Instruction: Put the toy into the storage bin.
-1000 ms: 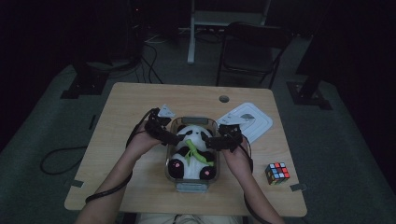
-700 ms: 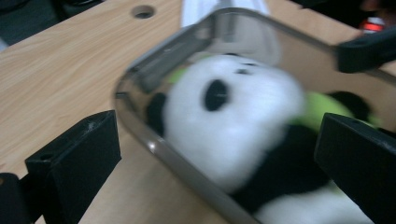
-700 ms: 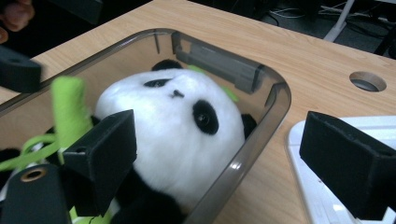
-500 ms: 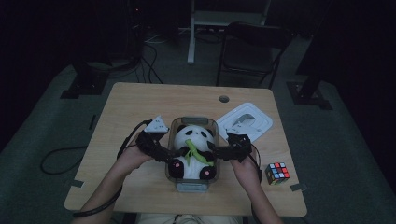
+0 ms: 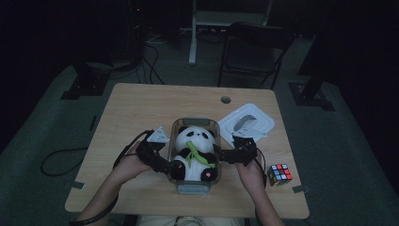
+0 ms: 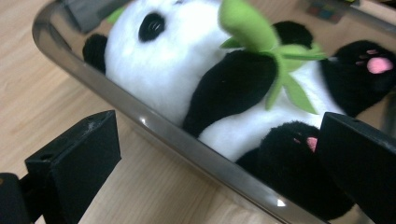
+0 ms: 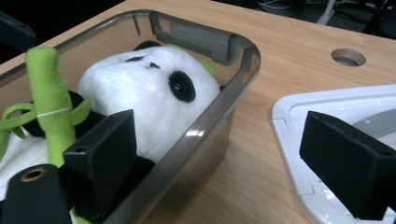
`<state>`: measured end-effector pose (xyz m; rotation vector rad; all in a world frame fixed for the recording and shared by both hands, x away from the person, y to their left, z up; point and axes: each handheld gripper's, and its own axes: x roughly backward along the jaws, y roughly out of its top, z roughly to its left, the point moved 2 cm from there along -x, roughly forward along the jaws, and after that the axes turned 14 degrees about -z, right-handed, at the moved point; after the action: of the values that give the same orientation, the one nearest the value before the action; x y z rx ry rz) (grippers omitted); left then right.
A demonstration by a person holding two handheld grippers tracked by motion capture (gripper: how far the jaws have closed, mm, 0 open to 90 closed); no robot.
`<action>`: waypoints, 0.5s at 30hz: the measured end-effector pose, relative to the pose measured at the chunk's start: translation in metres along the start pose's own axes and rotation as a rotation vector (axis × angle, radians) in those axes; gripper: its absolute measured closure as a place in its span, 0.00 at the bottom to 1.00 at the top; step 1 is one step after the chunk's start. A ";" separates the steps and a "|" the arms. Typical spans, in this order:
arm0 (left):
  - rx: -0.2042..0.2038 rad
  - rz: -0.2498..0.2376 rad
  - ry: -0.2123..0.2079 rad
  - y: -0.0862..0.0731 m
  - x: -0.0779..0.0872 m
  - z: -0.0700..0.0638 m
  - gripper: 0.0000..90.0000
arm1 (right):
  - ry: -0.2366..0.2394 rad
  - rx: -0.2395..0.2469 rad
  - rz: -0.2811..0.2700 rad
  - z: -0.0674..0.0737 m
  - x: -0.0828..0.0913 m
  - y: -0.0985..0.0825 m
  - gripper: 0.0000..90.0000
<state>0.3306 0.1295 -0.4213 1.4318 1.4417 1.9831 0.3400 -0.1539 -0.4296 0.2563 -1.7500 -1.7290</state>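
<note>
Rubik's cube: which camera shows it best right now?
The high view: the Rubik's cube sits whole on the table near the front right corner, just right of the right gripper. The left gripper view catches a blurred bit of it at the top edge.

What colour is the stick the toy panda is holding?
Bright green, with green leaves; the bamboo stick shows best in the right gripper view.

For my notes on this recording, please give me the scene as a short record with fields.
container: clear plastic bin on the wooden table
contents: panda plush lying in the bin, holding green bamboo
left claw: open, straddling the bin's left wall
right claw: open, straddling the bin's right wall
nearby: white lid right of the bin; Rubik's cube near the right hand
</note>
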 end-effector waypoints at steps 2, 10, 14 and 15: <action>0.002 0.016 0.002 -0.004 -0.006 -0.001 0.01 | 0.000 -0.010 0.004 -0.001 0.001 -0.002 0.12; 0.001 -0.020 -0.031 -0.002 -0.005 -0.001 0.01 | 0.003 -0.040 0.004 -0.006 0.008 -0.008 0.12; 0.005 -0.054 -0.027 0.001 0.002 0.002 0.01 | -0.012 -0.042 -0.020 -0.009 0.019 -0.004 0.12; 0.005 -0.063 -0.021 0.001 0.003 0.002 0.01 | -0.017 -0.041 -0.027 -0.011 0.022 -0.002 0.12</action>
<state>0.3315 0.1326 -0.4189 1.3875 1.4652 1.9223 0.3286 -0.1761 -0.4258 0.2496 -1.7286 -1.7892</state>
